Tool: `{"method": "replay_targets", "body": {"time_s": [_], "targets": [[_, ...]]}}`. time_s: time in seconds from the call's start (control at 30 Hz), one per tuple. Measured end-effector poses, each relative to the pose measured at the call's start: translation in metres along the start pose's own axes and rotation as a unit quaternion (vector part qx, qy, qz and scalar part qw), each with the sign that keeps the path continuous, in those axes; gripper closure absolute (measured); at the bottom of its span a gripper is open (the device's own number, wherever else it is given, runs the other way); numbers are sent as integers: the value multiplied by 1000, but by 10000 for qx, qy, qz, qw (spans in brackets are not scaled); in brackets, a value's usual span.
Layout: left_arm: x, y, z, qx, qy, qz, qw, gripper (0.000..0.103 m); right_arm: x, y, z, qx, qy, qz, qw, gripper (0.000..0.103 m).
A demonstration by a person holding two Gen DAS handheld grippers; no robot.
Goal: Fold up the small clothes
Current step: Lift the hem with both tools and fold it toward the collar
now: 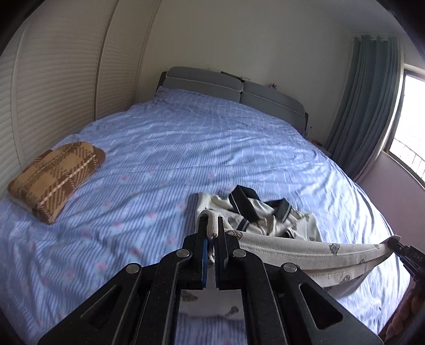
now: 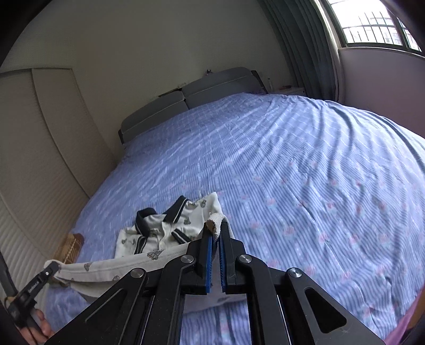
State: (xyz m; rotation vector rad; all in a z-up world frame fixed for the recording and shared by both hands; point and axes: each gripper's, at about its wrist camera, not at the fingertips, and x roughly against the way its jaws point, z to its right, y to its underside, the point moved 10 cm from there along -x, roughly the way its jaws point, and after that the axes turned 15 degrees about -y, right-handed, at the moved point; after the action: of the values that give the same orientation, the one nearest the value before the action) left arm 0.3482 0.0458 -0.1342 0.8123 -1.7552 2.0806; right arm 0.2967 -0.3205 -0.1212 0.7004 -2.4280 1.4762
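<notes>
A small cream polo shirt (image 1: pixel 276 220) with a dark striped collar and small animal prints lies crumpled on the blue bed; it also shows in the right wrist view (image 2: pixel 164 228). My left gripper (image 1: pixel 212 225) is shut on one corner of its hem. My right gripper (image 2: pixel 215 228) is shut on the other hem corner. The hem (image 1: pixel 305 252) hangs stretched between the two grippers, lifted above the sheet. The right gripper shows at the right edge of the left wrist view (image 1: pixel 398 245); the left gripper shows at lower left of the right wrist view (image 2: pixel 50 269).
A folded brown plaid garment (image 1: pixel 55 177) lies at the bed's left side by the slatted wardrobe doors (image 1: pixel 53 106). The blue striped sheet (image 1: pixel 186 148) runs to a grey headboard (image 1: pixel 233 87). A curtain (image 1: pixel 366 106) and a window (image 2: pixel 372 24) are on the right.
</notes>
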Motion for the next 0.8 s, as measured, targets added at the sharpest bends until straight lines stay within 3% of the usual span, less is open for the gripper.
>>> {"method": "replay_targets", "body": {"time_s": [0.2,0.43,0.8], "targets": [[-80,-18,18,-20,-105,-234,9997,97,-80,-23,16,42,130,-172,9998,97],[-156,-17,30,-95,-226,-433,9988,97,-163,-24,47,-124,244,-511,9983,97],[-217,9,35,-381,-403,-802,9952,97,-231,-3,75,-139,412,-885,9951,97]]}}
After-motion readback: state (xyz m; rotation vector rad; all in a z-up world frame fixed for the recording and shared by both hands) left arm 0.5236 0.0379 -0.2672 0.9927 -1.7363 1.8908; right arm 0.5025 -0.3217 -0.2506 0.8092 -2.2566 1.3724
